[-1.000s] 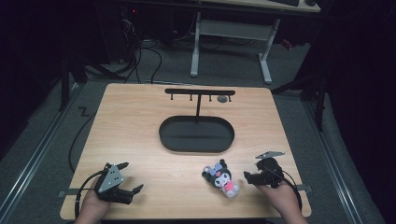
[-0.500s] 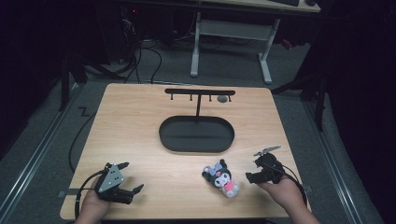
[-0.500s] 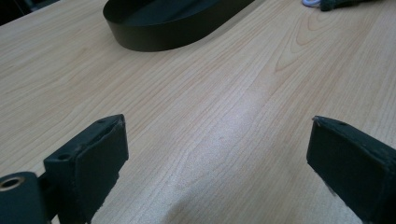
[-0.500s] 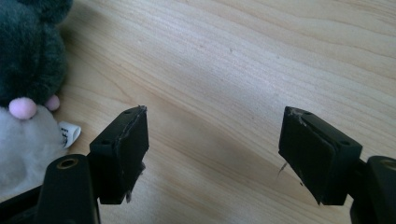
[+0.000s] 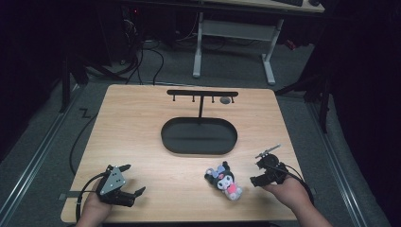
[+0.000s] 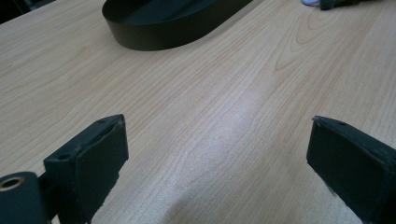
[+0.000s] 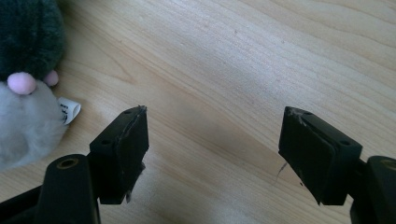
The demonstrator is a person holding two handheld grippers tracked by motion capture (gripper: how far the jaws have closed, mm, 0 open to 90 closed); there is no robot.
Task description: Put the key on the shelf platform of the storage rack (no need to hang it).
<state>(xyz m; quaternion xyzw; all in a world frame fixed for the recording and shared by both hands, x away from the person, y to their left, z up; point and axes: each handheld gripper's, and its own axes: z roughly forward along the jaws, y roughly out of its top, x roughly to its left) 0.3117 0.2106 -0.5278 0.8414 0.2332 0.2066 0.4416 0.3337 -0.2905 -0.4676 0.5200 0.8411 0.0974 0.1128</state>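
plush toy (image 7: 25,88) tag, right tool (image 7: 212,140) view

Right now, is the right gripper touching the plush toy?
Apart. The right gripper view shows bare wood between the right gripper and the plush toy.

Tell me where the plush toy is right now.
In the high view, the plush toy lies on the table's near right part, just left of the right gripper, below the black oval tray.

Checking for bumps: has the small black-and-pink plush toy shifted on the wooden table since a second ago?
No. The plush toy lies at the same spot below the black oval tray.
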